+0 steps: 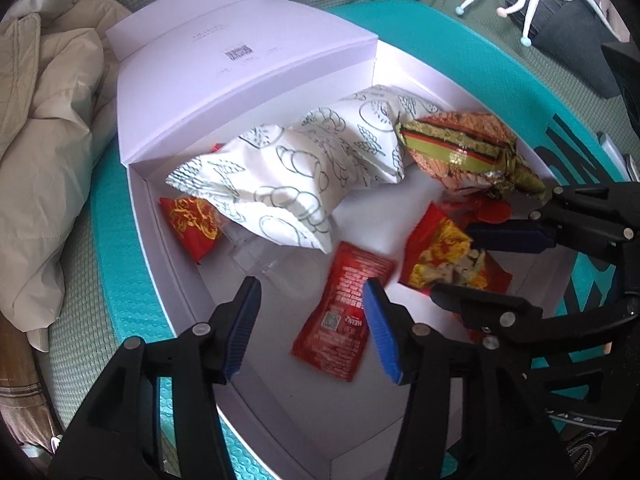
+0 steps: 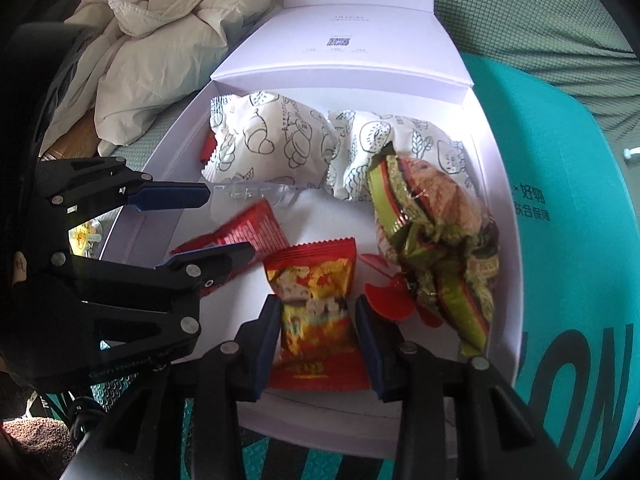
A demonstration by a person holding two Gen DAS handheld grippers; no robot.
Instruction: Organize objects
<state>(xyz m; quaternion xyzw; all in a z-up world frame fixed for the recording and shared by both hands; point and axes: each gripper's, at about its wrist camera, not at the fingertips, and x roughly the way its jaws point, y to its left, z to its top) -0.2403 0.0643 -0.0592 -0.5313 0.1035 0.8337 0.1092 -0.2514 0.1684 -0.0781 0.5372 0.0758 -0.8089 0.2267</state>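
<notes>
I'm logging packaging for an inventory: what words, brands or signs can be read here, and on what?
"HEINZ", upside down, on the red sauce packet.
"好物", with large letters "ON", on the teal bubble mailer.
QR code and small print on the white box lid: too small to read.
Yellow characters on the red-and-yellow snack packet: blurred.

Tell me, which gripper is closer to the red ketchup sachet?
Left. The left gripper hangs open right over the ketchup sachet. The right gripper sits a little further off, straddling the red and yellow snack packet beside it.
</notes>
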